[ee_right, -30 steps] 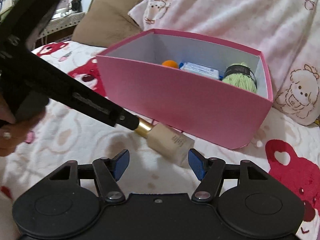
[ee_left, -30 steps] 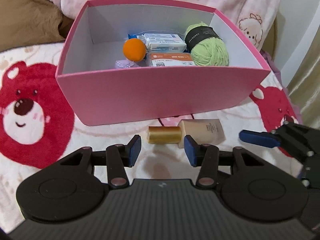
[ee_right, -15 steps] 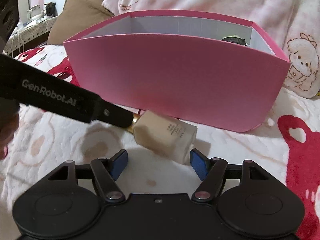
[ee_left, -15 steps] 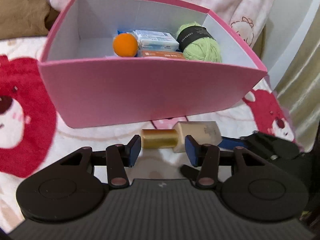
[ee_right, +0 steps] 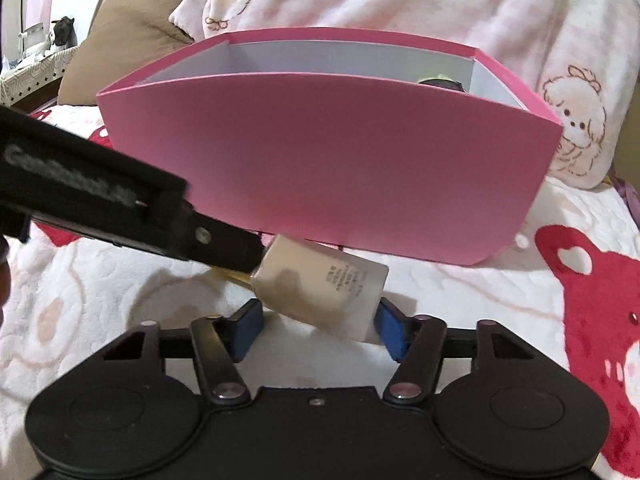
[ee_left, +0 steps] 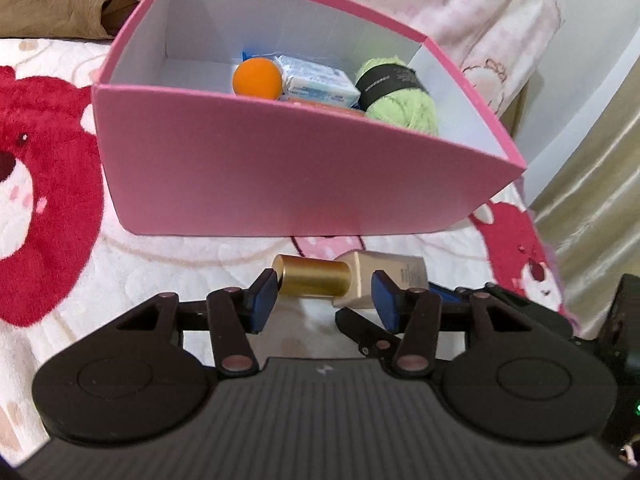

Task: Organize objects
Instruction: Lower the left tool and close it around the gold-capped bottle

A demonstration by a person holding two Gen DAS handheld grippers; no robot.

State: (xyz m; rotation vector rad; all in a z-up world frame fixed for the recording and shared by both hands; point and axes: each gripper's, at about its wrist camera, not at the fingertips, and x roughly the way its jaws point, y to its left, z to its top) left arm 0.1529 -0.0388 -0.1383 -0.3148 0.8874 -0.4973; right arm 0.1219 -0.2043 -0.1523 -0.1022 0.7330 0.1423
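In front of the pink cardboard box [ee_left: 280, 176], the bottle [ee_right: 324, 288] lies on the fleecy blanket [ee_left: 120, 264]; its small print is unreadable. The left gripper [ee_left: 324, 300] straddles its gold cap [ee_left: 314, 280], grip uncertain. The right gripper [ee_right: 320, 326], just closing, brackets the beige body. Only the left view shows an orange ball [ee_left: 257, 78], a packet [ee_left: 316, 84] and green yarn [ee_left: 404, 100] inside.

bottle [ee_right: 320, 286]: small print, unreadable | arm [ee_right: 92, 196] left of gripper: blurred white lettering | yarn [ee_left: 400, 92] band: unreadable

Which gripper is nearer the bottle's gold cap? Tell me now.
Left. The left gripper straddles the gold cap; the right gripper, jaws just closing, straddles the bottle's beige body.
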